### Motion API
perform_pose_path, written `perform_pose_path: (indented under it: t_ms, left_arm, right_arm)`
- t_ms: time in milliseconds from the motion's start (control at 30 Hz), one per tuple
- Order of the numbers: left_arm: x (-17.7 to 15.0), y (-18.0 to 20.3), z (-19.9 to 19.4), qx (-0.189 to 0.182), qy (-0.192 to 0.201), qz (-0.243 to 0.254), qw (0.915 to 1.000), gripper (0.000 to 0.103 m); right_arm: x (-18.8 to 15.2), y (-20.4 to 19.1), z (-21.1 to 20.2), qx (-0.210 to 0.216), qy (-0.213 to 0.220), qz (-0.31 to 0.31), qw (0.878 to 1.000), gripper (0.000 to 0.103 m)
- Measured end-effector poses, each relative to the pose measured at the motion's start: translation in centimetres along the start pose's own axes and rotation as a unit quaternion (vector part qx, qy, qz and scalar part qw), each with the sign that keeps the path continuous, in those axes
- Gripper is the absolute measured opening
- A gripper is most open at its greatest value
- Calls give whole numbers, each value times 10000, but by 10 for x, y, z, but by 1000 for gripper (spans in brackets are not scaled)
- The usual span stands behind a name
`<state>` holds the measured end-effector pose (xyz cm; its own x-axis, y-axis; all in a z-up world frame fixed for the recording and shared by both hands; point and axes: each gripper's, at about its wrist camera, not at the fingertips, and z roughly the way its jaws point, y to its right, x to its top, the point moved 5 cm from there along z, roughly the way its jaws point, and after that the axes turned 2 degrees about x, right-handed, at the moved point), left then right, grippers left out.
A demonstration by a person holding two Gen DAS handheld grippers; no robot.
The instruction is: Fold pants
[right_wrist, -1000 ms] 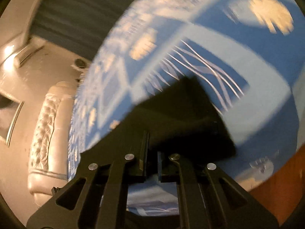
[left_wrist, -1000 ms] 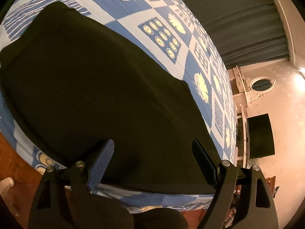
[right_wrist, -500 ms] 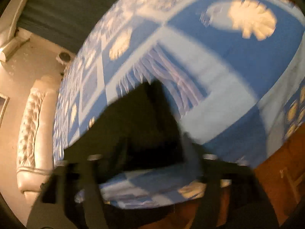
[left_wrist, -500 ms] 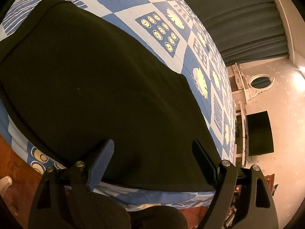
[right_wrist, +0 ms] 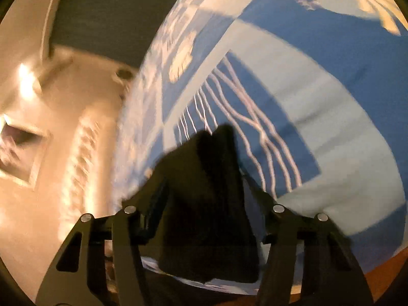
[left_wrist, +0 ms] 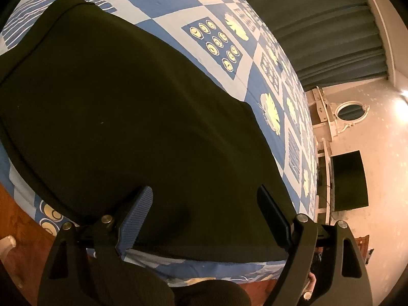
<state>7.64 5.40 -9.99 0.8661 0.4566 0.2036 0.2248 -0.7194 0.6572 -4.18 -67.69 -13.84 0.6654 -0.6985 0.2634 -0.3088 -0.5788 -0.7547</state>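
Across the bed [left_wrist: 209, 7] the pants [left_wrist: 122, 117] lie flat, one end at the near edge, laid out for folding. Left claw [left_wrist: 206, 211] hovers above that end, fingers apart and empty. Right claw [right_wrist: 204, 204], clamped a second ago, now stands apart over the other end.

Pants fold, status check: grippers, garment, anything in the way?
Left gripper open, above pants. Right gripper open, pants end between its jaws. Pants flat on bedspread. No obstruction seen.
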Motion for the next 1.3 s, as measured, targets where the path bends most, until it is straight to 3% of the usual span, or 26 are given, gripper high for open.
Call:
perform_pose_path:
  t_ms: [33,67,200,267,333,400,467,500,600,700,767,867,967,1033,1067,1100,1167,1267,1300]
  left_arm:
    - [0,1,1,29,18,17,10000,83]
    - [0,2,2,49,35,31,10000,83]
    - [-2,3,5,113,91,96,9998,84]
    - [-1,3,5,123,107,130,9998,84]
    - [-1,3,5,121,106,129,9998,84]
    - [-2,3,5,126,102,132,9998,84]
    - [-2,4,6,123,91,130,9998,84]
    - [-2,4,6,120,92,122,9998,84]
    - [-2,4,6,90,84,80,9999,84]
    - [0,5,7,82,69,58,9999,84]
    - [1,6,6,39,102,30,9999,84]
    - [3,14,-1,-58,320,169,9993,85]
    - [10,21,-7,24,547,441,9975,85]
    - [11,19,-6,73,519,426,9977,85]
    - [12,18,-5,56,494,361,9981,85]
    - [13,16,-5,29,470,294,9985,85]
    - [15,12,-4,35,446,191,9988,85]
    - [20,5,-7,145,547,129,9983,85]
    - [23,3,-9,163,598,106,9980,85]
  right_arm:
    - [2,0,1,41,-22,31,10000,24]
    - [4,0,0,80,3,35,10000,16]
    - [22,-26,-15,-422,368,-763,9955,13]
    - [32,-41,-27,-791,600,-1299,9865,12]
    - [33,-41,-16,-1287,374,-1634,9774,12]
    - [35,-25,1,-1687,41,-1493,9743,17]
    - [38,-14,-2,-1540,140,-1190,9808,23]
    - [42,-14,-11,-1564,444,-1014,9815,36]
    - [38,-15,-38,-1254,913,-648,9858,56]
    - [20,-5,-54,-1243,958,-218,9874,64]
    - [3,10,-61,-1246,918,218,9877,64]
    - [-31,25,-65,-243,894,934,9913,64]
    - [-39,28,-47,374,777,1257,9883,64]
    - [-36,26,-38,317,802,1163,9895,64]
    - [-35,24,-37,244,835,1082,9903,55]
    - [-30,20,-36,48,889,877,9922,11]
    - [-22,18,-35,-136,1022,653,9925,14]
    - [-23,24,-32,-224,1177,790,9896,17]
    - [-24,27,-35,-71,1358,944,9862,25]
